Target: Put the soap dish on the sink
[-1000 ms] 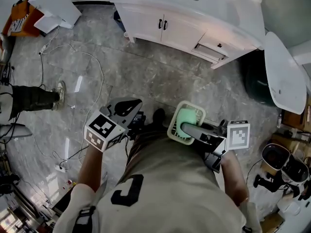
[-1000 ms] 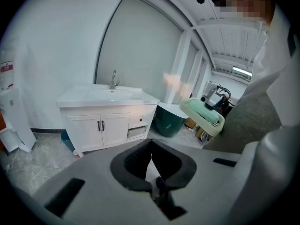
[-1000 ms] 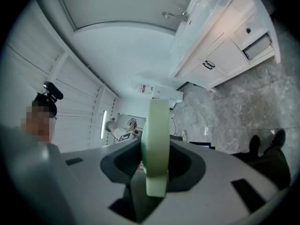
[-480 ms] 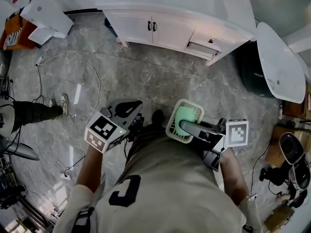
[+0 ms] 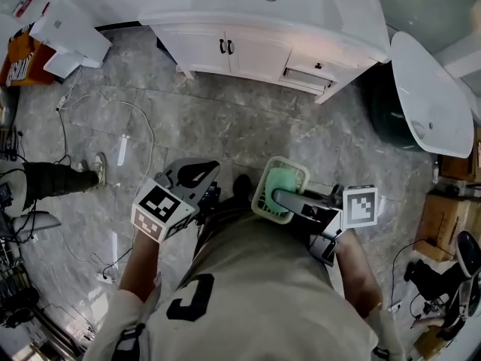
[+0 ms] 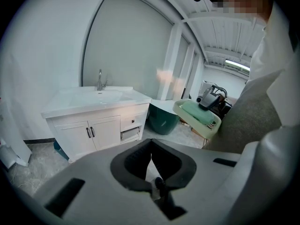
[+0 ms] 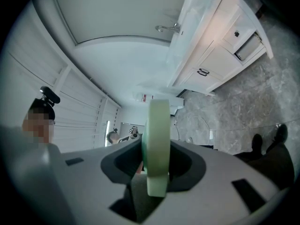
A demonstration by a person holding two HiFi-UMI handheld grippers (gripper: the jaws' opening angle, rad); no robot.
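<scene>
While the soap dish (image 5: 281, 177) is being clamped edge-on between the partly parted jaws of the right gripper (image 5: 279, 195), above the floor (image 5: 248, 119) and well apart from the sink (image 5: 301, 6), the left gripper (image 5: 197, 173) is being held closed and empty. The sink's far side is being cut off by the head view's top edge.

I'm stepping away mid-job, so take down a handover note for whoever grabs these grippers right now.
Left gripper: shut, empty, held at the waist.
Right gripper: shut on the dish, also at the waist.
Sink: across the floor, ahead of the person.
Done: dish is picked up.
Left: walk to the sink, set the dish on it, let go.
</scene>
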